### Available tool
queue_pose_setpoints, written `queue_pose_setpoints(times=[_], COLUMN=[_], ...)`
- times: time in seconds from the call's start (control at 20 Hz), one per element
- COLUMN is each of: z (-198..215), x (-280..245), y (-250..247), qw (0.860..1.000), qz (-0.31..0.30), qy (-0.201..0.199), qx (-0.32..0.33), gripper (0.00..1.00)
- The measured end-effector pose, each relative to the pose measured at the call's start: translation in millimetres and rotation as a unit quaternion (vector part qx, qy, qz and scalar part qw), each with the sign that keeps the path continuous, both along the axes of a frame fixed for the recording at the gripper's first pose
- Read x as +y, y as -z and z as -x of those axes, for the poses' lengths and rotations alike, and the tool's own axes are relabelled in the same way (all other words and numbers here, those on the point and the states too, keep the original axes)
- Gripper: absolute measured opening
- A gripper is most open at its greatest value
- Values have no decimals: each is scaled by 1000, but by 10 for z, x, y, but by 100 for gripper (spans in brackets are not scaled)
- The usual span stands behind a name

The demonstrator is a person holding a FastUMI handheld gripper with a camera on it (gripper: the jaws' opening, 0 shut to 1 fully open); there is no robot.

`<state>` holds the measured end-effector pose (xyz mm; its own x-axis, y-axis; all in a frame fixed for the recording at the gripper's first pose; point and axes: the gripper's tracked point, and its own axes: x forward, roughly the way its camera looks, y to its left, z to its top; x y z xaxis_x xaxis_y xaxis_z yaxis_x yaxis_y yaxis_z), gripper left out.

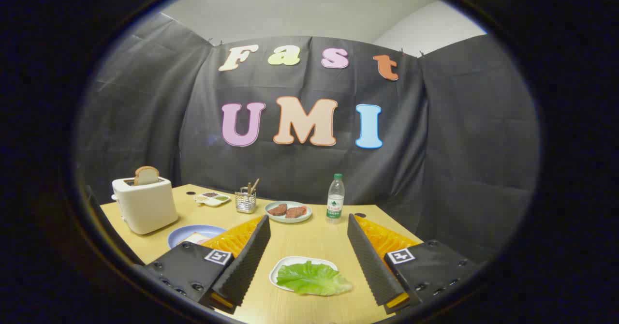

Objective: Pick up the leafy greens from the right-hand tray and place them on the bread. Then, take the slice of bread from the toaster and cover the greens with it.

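Right now we hold the gripper [309, 261] above the wooden tabletop [309, 239] with its two fingers spread wide apart and nothing between the pads. The leafy greens [313, 279] lie on a small white tray [285, 266] directly between the fingers, low and close to us, so the coming move is, as we judge it, mostly a straight descent rather than a reach sideways. The leaf's long axis runs across the gap, from one finger toward the other, with its broader end nearer the right finger; closing along that line would gather the leaf lengthwise, which we think suits a limp thing.

Off beyond the left finger sits a blue plate [181, 234] carrying the bread [196, 238], partly hidden by that finger, so the carry will go left and a little forward. Farther left stands the white toaster [145, 205], a slice of bread [146, 175] poking up from its slot. Beyond the fingers we also see a plate of meat [288, 212] and a water bottle [335, 199].
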<state>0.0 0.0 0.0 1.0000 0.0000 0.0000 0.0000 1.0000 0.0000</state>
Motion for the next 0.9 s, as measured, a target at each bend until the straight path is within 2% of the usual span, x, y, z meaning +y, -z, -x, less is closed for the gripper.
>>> queue_pose_setpoints(times=[0.9], z=[27], x=[-39], y=[11], qw=[1000], qz=[3], qy=[1], qx=[2], gripper=[100])
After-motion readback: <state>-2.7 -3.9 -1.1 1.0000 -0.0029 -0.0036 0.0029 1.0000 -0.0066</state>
